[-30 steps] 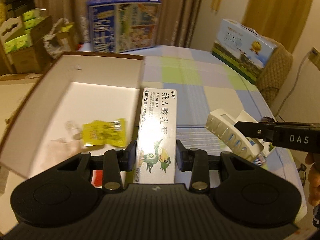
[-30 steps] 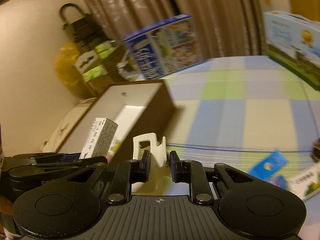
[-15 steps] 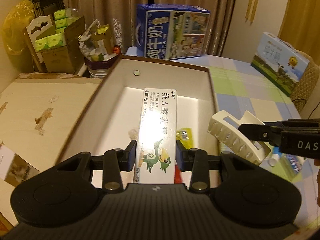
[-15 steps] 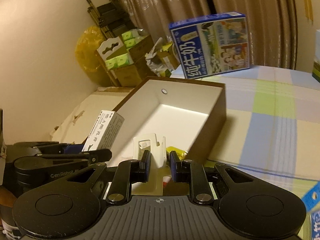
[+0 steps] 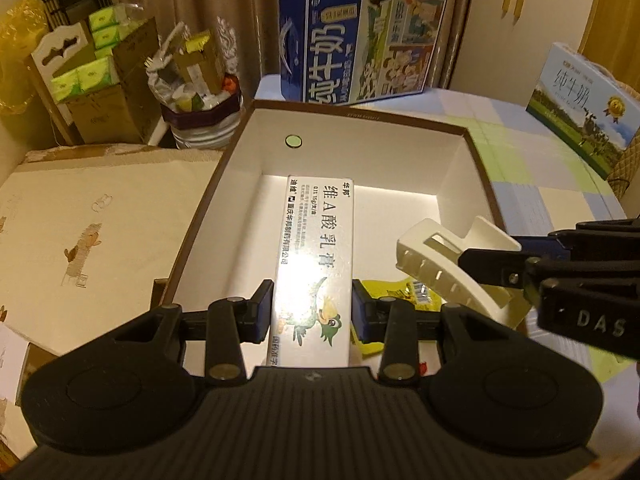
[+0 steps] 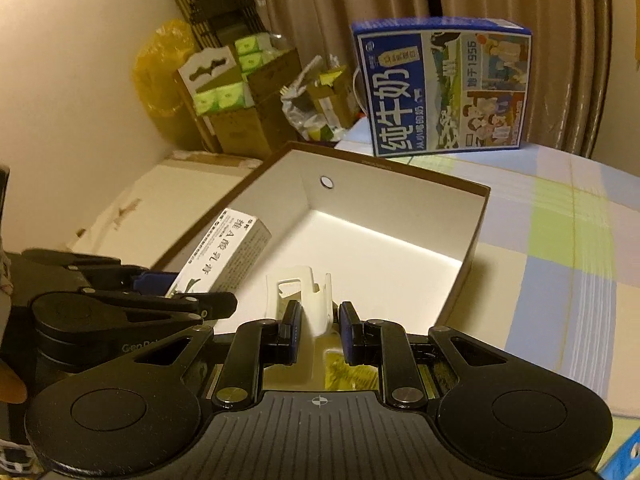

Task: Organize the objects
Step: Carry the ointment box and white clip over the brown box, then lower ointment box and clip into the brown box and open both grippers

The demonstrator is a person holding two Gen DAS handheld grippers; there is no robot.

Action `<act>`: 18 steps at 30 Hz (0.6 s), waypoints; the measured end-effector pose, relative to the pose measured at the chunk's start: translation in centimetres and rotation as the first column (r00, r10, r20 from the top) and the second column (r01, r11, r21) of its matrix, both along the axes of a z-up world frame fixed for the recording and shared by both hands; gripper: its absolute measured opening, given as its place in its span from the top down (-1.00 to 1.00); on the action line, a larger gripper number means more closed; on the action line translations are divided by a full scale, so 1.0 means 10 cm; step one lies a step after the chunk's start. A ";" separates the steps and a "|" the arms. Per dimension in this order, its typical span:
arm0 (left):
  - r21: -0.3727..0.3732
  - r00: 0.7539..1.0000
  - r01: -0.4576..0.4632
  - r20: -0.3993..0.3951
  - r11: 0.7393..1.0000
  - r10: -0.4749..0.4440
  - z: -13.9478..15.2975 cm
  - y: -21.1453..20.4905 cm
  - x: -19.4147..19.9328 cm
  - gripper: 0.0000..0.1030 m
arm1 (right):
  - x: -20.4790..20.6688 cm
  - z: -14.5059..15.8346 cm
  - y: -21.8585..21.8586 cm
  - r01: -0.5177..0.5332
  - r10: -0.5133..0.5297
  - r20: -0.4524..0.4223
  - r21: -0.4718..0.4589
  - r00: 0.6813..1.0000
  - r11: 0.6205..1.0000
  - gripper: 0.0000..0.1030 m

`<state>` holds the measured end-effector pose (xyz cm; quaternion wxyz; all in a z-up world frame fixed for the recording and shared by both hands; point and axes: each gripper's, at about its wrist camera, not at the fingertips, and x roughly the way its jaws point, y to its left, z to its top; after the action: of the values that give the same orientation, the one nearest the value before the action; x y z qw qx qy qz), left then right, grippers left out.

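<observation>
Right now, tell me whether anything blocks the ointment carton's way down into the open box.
Nothing visible does. The ointment carton hangs over the open box, whose white floor below is bare; the yellow packet lies nearer, beside it.

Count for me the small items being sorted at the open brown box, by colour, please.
White ointment carton, gripped by the left tool: 1
White hair claw clip, gripped by the right tool: 1
Yellow sachet, lying in the open box: 1
Total: 3
</observation>
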<state>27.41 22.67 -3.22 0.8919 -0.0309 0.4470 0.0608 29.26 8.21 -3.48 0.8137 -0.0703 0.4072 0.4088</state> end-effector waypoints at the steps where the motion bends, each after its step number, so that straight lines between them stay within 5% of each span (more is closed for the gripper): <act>1: 0.002 1.000 0.007 -0.007 1.000 -0.007 -0.03 0.01 0.06 0.34 | 0.03 -0.03 0.03 0.002 -0.002 0.001 -0.010 1.000 1.000 0.67; 18: 0.002 0.993 0.060 -0.097 0.998 -0.059 -0.45 0.17 0.71 0.34 | 0.49 -0.40 0.34 0.027 -0.027 0.004 -0.130 1.000 0.991 0.67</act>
<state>34.47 24.34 -7.74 0.8706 -0.0122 0.4904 0.0367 34.20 11.65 -7.47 0.8133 -0.1183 0.4329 0.3703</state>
